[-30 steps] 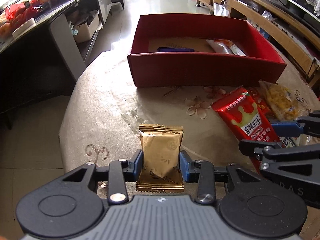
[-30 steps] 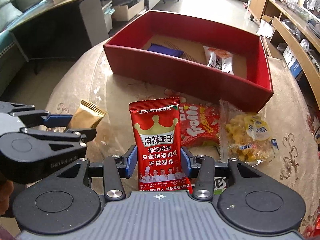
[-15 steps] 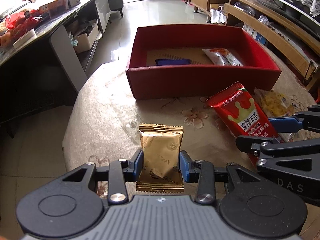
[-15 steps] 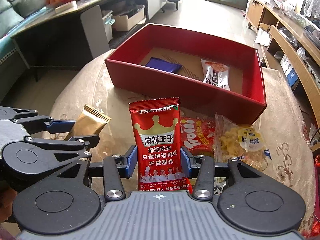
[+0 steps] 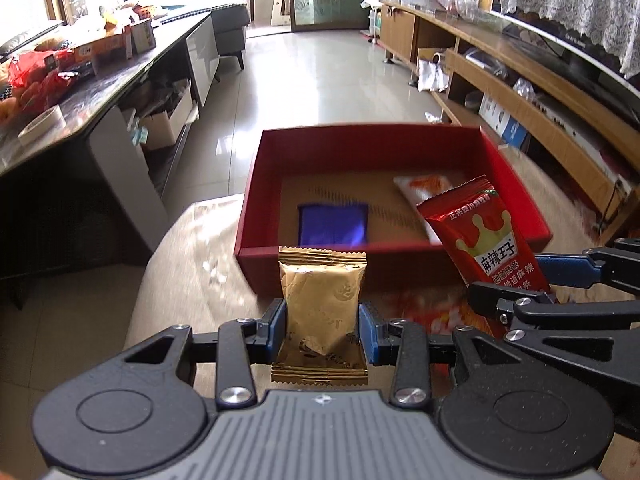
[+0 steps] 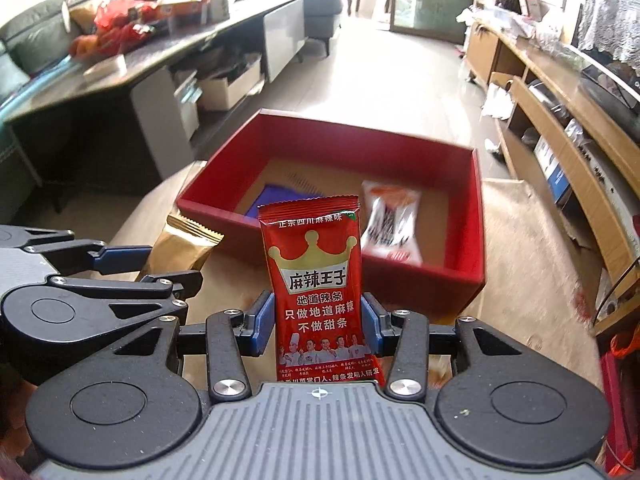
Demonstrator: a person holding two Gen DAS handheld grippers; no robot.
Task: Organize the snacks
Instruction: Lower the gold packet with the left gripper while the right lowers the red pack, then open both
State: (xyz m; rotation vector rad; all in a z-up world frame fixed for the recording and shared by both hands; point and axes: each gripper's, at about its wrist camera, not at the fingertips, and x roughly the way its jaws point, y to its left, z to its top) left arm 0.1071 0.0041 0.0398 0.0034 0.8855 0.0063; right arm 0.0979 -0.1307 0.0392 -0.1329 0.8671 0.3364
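Observation:
My left gripper (image 5: 323, 328) is shut on a gold snack packet (image 5: 322, 300), held upright above the table. To its right, my right gripper (image 6: 318, 330) is shut on a red snack packet with a crown (image 6: 316, 280), also lifted. Both packets hang just short of the near wall of a red box (image 5: 516, 184), which lies ahead on the table. Inside the box lie a blue packet (image 5: 333, 224) and a white and orange packet (image 6: 394, 220). In the right wrist view the left gripper (image 6: 160, 268) shows at the left with the gold packet (image 6: 180, 248).
The round table with a beige patterned cloth (image 5: 192, 256) drops off at the left. A red packet (image 5: 436, 312) lies on the cloth below the grippers. A dark counter (image 5: 80, 92) stands at the left and wooden shelves (image 5: 540, 92) at the right.
Both grippers have risen with their packets and moved toward the red box. The box's inside now shows more fully, and the snacks on the cloth have dropped out of sight.

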